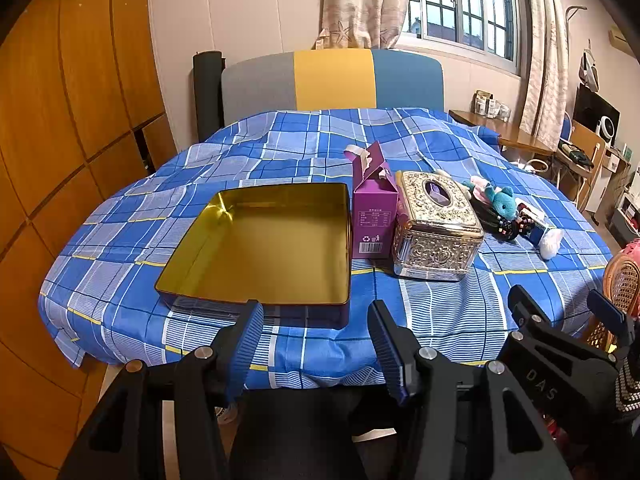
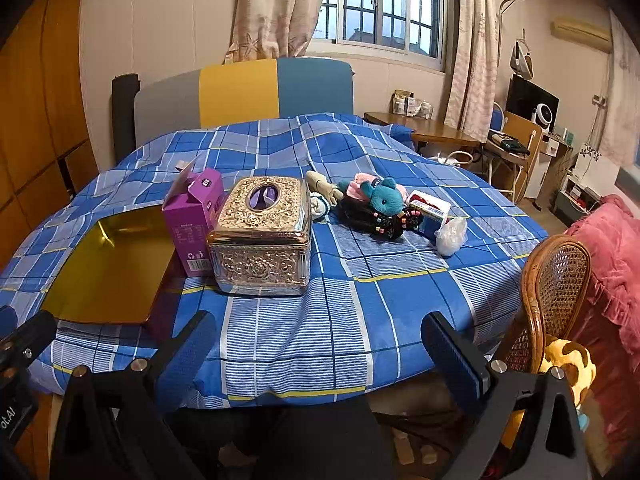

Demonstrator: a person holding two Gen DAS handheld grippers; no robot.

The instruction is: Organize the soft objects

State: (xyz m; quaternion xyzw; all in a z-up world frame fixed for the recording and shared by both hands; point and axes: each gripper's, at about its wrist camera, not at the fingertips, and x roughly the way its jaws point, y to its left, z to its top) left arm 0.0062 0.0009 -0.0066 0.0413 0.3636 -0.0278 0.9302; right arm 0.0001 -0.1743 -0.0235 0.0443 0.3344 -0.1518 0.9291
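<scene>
Two hand-held grippers are in your hands, the left hand-held gripper [image 1: 316, 344] and the right hand-held gripper [image 2: 320, 354]. Both have their fingers spread wide and hold nothing. They hang low at the near edge of the worktop [image 2: 340, 300], which has a blue checked cloth on it.

Your soft toys lie in a small pile at the far right. The teal plush bear [image 2: 382, 196] is on top, lying on its back with its head toward you. A pink plush [image 2: 360, 185] peeks out behind it, and a cream doll [image 2: 322, 190] lies to its left, long way across. A white plastic bag [image 2: 450, 236] sits just beside the pile.

The gold tin tray [image 1: 224, 248] on the left has nothing in it. A purple carton [image 1: 374, 216] stands between the tray and the ornate gold tissue box [image 1: 436, 228].
</scene>
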